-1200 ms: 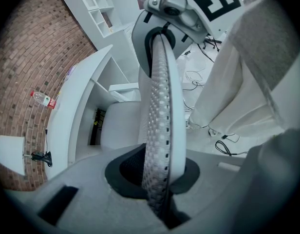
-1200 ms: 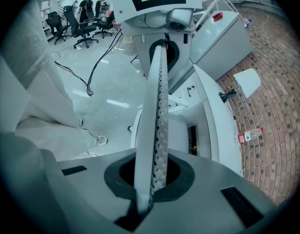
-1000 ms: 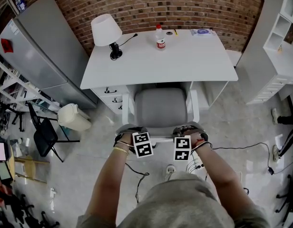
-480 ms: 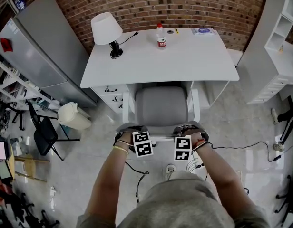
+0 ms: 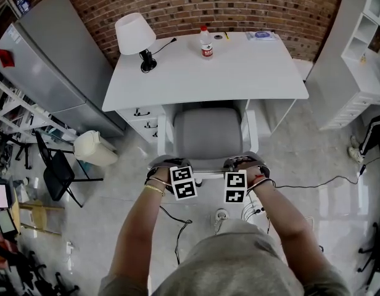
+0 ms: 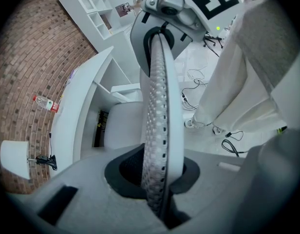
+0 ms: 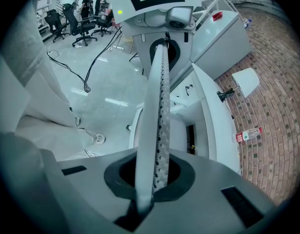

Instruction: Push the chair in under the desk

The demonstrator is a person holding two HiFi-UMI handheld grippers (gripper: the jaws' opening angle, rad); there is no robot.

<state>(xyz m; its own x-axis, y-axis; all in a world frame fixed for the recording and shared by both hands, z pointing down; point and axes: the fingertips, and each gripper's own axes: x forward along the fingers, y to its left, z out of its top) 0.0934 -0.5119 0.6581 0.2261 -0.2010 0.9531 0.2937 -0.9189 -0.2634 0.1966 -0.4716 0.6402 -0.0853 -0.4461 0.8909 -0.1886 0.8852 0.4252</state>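
The grey chair (image 5: 208,134) with white arms stands in front of the white desk (image 5: 239,73), the front of its seat at the desk's front edge. My left gripper (image 5: 176,172) and right gripper (image 5: 237,170) sit side by side on top of the backrest. In the left gripper view my left gripper (image 6: 159,189) is shut on the backrest's white-and-mesh rim (image 6: 162,106). The right gripper view shows my right gripper (image 7: 150,179) likewise shut on the same rim (image 7: 159,106). The backrest itself is mostly hidden under my hands in the head view.
On the desk stand a white lamp (image 5: 131,32) and a bottle (image 5: 206,44). A drawer unit (image 5: 144,119) fills the desk's left side. A bin (image 5: 94,150), a black chair (image 5: 57,174) and a grey cabinet (image 5: 48,60) stand left; white shelves (image 5: 363,54) right. Cables (image 5: 313,180) lie on the floor.
Both grippers and the chair back have crept a little forward toward the desk. The grips are unchanged.
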